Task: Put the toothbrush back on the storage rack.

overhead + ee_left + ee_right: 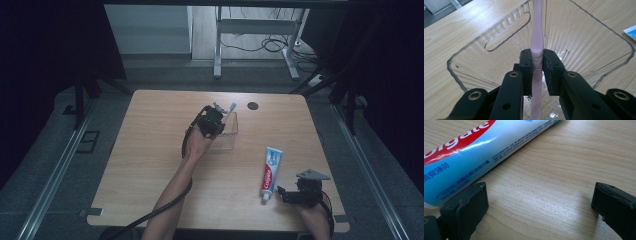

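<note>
Pink toothbrush [537, 37] points lengthwise into clear bin [584, 50].

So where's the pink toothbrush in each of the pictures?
High view: the toothbrush pokes up past the left gripper, over the clear box, above centre.
Left gripper view: it runs up the middle, pinched between the black jaws, over the box.
Right gripper view: not in it; there you see the toothpaste tube.
Shared landmark: the wooden table.

Pink toothbrush [537, 42] upright over clear plastic box [584, 42]
</note>
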Demonstrator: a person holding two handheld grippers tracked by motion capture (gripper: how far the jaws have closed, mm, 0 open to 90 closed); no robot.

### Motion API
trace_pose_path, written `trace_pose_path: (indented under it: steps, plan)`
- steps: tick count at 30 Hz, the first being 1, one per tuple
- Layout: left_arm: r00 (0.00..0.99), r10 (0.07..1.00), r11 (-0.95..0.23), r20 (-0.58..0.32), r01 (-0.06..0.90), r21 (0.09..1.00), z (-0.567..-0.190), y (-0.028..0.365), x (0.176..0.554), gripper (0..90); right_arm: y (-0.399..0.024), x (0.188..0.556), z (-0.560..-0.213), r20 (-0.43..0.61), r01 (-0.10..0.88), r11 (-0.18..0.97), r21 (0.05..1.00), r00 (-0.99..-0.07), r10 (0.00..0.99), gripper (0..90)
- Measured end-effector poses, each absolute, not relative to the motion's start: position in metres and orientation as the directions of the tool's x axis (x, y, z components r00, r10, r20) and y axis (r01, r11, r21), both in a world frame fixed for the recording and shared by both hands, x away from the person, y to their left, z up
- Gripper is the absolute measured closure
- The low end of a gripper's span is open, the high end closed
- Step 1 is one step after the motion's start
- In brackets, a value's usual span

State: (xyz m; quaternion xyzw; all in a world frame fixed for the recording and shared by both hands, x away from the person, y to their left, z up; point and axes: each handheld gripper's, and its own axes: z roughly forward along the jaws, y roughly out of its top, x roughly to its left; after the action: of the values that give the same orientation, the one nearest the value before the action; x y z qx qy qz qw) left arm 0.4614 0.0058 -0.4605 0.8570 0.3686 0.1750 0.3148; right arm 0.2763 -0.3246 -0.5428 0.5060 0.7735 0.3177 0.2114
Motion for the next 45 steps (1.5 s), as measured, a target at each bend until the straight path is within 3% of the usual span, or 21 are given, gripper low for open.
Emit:
trace_pose_path:
  steps: [11, 27, 45]
  plan:
    - [0.666, 0.743, -0.526, 0.06, 0.527, 0.668, -0.458, 0.004, 0.46, 60.1, -0.324, 0.277, -0.543, -0.005, 0.648, 0.287, 0.706, -0.401, 0.916, 0.3]
    - [0.688, 0.724, -0.463, -0.041, 0.53, 0.711, -0.43, 0.016, 0.445, 17.3, -0.324, 0.277, -0.543, -0.006, 0.648, 0.288, 0.706, -0.4, 0.916, 0.3]
    - [0.727, 0.687, -0.477, -0.013, 0.465, 0.746, -0.41, 0.033, 0.416, 12.7, -0.324, 0.277, -0.543, -0.005, 0.648, 0.287, 0.705, -0.4, 0.917, 0.3]
